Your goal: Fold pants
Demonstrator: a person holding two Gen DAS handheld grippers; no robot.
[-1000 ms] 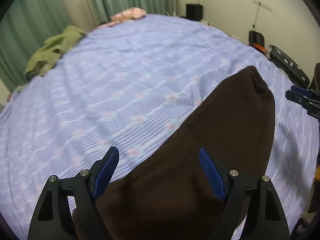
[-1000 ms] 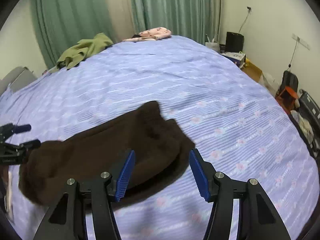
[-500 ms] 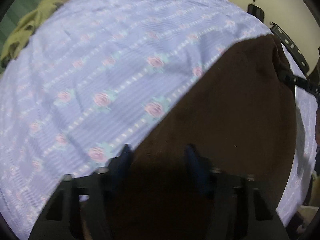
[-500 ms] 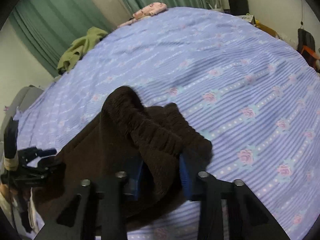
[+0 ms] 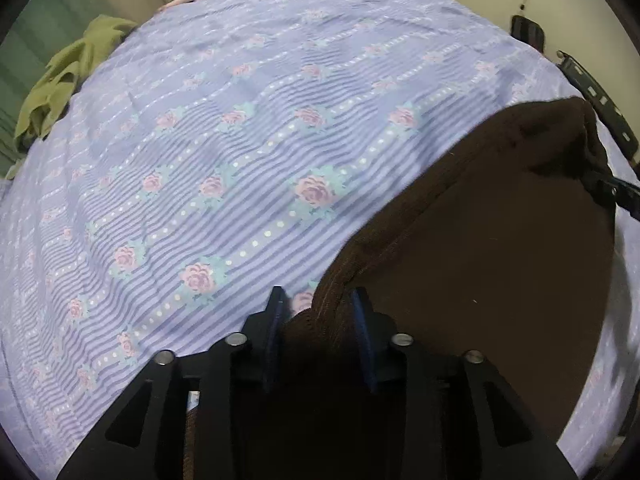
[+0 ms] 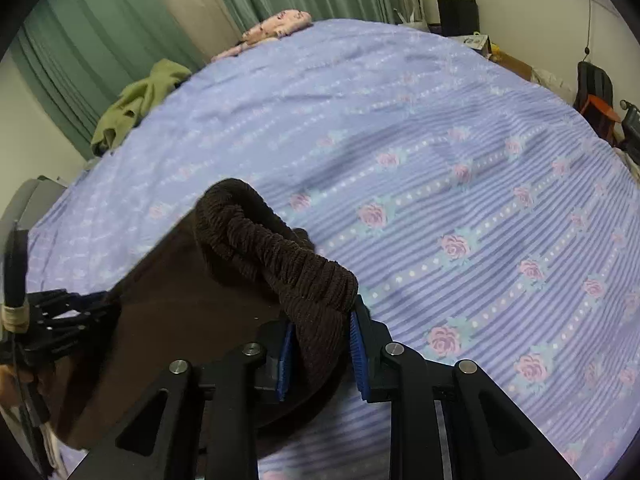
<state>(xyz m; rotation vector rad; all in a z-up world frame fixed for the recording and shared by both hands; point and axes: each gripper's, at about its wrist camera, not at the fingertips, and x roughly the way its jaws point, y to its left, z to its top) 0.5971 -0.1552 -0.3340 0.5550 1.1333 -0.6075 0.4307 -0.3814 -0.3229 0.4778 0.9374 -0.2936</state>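
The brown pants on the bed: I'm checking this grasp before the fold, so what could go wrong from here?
1. The right gripper pinches only the bunched elastic waistband, which might slip out when lifted.
2. The left gripper has closed on the pants right at their edge, so it may hold too little cloth.
3. Its left pad sits close to the bedsheet and could snag it.

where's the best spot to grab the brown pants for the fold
Grip the bunched elastic waistband, coming down from above as the right gripper does: that ridge stands proud of the bedspread, so fingers can straddle it. The left gripper pinches the pants' other end.
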